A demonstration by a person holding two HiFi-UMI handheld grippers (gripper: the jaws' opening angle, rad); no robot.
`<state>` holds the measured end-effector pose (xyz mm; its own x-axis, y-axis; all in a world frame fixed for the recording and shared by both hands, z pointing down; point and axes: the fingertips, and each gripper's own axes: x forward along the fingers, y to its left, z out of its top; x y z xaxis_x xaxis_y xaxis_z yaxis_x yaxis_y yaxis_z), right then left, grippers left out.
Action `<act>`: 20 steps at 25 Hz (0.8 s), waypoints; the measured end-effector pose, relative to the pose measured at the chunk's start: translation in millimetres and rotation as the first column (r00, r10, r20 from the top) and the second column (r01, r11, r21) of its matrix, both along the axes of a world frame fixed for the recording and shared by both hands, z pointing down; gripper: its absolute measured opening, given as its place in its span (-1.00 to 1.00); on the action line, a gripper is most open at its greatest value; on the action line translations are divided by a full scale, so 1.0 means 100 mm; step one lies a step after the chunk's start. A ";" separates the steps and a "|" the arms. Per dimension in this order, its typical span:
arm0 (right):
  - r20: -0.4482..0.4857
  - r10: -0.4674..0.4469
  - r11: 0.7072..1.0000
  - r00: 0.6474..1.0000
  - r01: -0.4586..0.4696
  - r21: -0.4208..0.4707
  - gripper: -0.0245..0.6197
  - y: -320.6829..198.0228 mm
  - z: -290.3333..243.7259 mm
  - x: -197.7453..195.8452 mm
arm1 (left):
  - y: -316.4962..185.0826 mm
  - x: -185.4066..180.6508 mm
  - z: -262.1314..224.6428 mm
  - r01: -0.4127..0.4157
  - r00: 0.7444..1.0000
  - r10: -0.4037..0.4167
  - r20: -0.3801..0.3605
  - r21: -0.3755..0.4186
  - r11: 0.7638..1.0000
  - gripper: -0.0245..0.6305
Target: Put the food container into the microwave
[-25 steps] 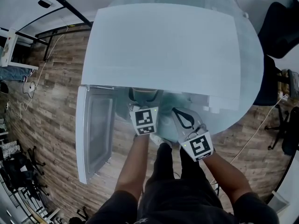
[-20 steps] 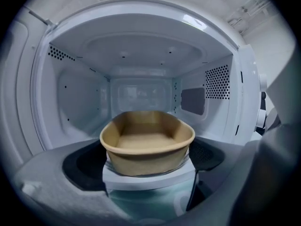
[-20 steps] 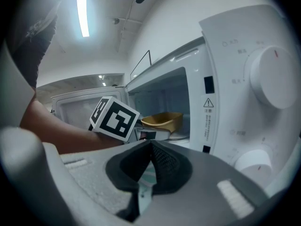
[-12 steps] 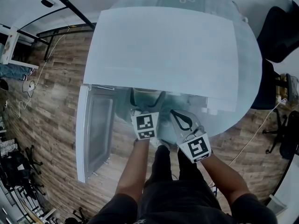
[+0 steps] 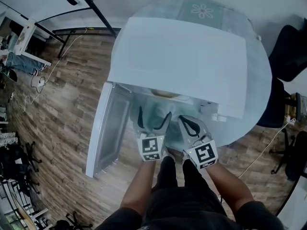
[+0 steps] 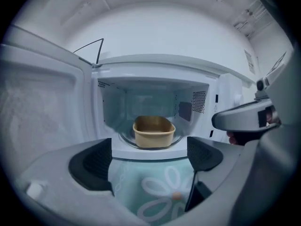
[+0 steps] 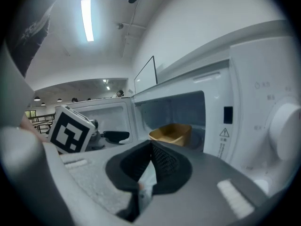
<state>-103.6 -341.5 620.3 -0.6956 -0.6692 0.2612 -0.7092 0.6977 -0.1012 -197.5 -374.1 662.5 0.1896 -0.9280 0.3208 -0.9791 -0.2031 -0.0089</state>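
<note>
The tan food container sits on the glass turntable inside the white microwave; in the head view only its rim shows under the microwave's top. My left gripper is open and empty, a short way in front of the cavity, above a teal flower mat. The head view shows this gripper just outside the opening. My right gripper is shut on nothing, beside the left one, in front of the control panel. The container also shows from that side.
The microwave door stands swung out to the left, over the wood floor. The microwave sits on a round white table with a floral mat at the back. Black chairs stand to the right. A control knob is close to my right gripper.
My left gripper has drawn back out of the microwave cavity toward me, open, and the container stays inside. The right gripper has barely moved. The head view has shifted.
</note>
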 end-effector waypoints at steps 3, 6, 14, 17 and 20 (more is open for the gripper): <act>0.008 -0.023 1.000 1.000 0.023 0.018 -0.94 0.04 -0.16 -0.06 | 0.18 -0.04 -0.18 0.002 1.000 -0.002 0.008 0.015 1.000 0.47; 0.009 -0.042 0.999 0.999 0.042 0.027 -0.94 0.08 -0.28 -0.09 | 0.37 -0.07 -0.38 -0.003 1.000 0.003 0.000 0.021 1.000 0.19; 0.034 -0.059 0.997 0.998 0.058 0.051 -0.94 0.23 -0.68 -0.19 | 0.75 -0.18 -0.91 0.043 0.999 -0.045 0.023 0.060 0.997 -0.51; 0.053 -0.053 0.997 0.997 0.050 0.064 -0.94 0.26 -0.84 -0.20 | 0.86 -0.21 -1.08 0.049 0.998 -0.051 0.028 0.069 0.996 -0.74; 0.070 -0.060 0.994 0.996 0.053 0.091 -0.94 0.33 -1.01 -0.23 | 0.96 -0.21 -1.21 0.034 0.999 -0.036 0.034 0.070 0.997 -0.91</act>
<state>-126.6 -308.1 519.1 -0.7481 -0.6464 0.1497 -0.6612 0.7451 -0.0872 -218.5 -278.6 541.4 0.1466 -0.9541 0.2612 -0.9844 -0.1667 -0.0560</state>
